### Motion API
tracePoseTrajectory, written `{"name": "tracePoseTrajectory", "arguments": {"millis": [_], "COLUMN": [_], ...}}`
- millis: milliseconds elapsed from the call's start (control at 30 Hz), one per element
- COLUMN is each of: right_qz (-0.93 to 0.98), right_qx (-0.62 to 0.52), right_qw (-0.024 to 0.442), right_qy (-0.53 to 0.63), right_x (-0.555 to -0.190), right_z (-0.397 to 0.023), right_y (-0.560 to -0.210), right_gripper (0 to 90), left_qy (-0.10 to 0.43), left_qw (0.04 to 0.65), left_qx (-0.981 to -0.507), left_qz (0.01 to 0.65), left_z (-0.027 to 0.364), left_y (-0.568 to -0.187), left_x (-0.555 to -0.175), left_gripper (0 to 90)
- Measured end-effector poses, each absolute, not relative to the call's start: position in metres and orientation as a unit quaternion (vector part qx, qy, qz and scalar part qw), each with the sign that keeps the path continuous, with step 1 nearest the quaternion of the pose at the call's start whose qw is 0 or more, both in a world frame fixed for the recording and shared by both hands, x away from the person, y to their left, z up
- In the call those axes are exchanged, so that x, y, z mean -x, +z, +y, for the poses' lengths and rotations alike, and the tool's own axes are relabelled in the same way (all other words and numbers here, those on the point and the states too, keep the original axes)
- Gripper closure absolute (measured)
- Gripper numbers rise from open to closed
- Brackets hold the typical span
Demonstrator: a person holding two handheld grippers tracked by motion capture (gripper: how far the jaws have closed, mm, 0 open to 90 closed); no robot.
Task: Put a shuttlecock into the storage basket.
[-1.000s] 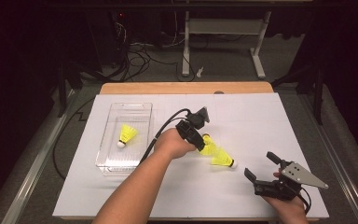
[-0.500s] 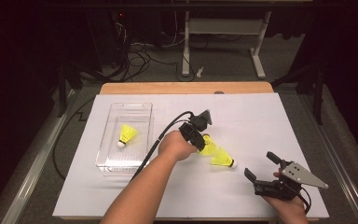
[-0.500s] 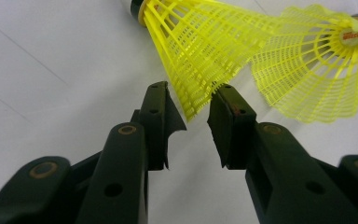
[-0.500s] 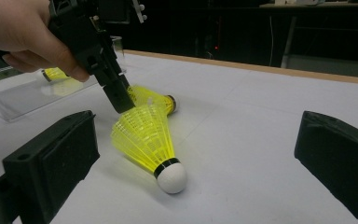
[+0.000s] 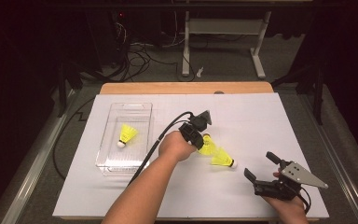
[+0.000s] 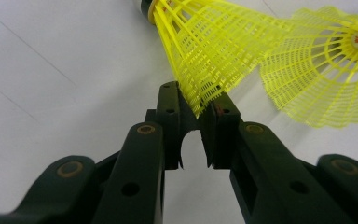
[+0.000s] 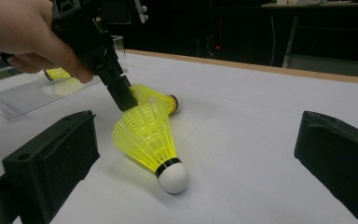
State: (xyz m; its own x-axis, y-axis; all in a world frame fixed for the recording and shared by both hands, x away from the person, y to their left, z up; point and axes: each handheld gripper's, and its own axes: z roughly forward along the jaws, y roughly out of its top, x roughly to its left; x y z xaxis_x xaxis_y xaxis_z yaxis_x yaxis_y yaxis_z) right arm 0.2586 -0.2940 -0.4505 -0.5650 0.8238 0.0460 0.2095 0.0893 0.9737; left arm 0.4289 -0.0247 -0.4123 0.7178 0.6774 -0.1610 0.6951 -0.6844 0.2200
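Clear tray [image 5: 103,154] at centre-left of the high view, one shuttlecock [image 5: 127,135] inside — two more shuttlecocks, [image 5: 207,144] and [image 5: 223,160], touching at centre, right of the tray.

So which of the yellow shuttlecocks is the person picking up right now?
On the white table, look right of the clear tray, where two yellow shuttlecocks lie together. It is the shuttlecock whose mesh skirt the left gripper pinches, its jaws having just been closing on it; its neighbour lies free, and a third sits in the tray.
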Motion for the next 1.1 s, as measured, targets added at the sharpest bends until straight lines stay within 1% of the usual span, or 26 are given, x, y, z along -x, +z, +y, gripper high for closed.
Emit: {"name": "tracePoseTrajectory", "arguments": {"millis": [200,333,433,667,1100], "right_qz": [0.685,0.685,0.686,0.686,0.689], "right_qx": [-0.377,-0.377,-0.376,-0.376,-0.374], "right_qw": [0.274,0.274,0.274,0.274,0.275], "right_qy": [0.560,0.560,0.560,0.560,0.556], "right_x": [-0.258,-0.259,-0.259,-0.259,-0.260], "right_z": [-0.294,-0.294,-0.294,-0.294,-0.292], "right_y": [-0.451,-0.451,-0.451,-0.451,-0.451], "right_gripper": [0.2,0.2,0.2,0.2,0.2], "left_qy": [-0.029,-0.023,-0.022,-0.028,-0.043], "left_qw": [0.130,0.133,0.135,0.134,0.148], "left_qx": [-0.916,-0.914,-0.915,-0.918,-0.913], "left_qz": [0.379,0.383,0.379,0.371,0.378], "left_z": [-0.025,-0.023,-0.021,-0.016,0.013], "left_y": [-0.415,-0.414,-0.413,-0.404,-0.390], "left_x": [-0.428,-0.428,-0.428,-0.424,-0.412], "left_gripper": [81.9,88.3,89.7,90.0,90.0]}}
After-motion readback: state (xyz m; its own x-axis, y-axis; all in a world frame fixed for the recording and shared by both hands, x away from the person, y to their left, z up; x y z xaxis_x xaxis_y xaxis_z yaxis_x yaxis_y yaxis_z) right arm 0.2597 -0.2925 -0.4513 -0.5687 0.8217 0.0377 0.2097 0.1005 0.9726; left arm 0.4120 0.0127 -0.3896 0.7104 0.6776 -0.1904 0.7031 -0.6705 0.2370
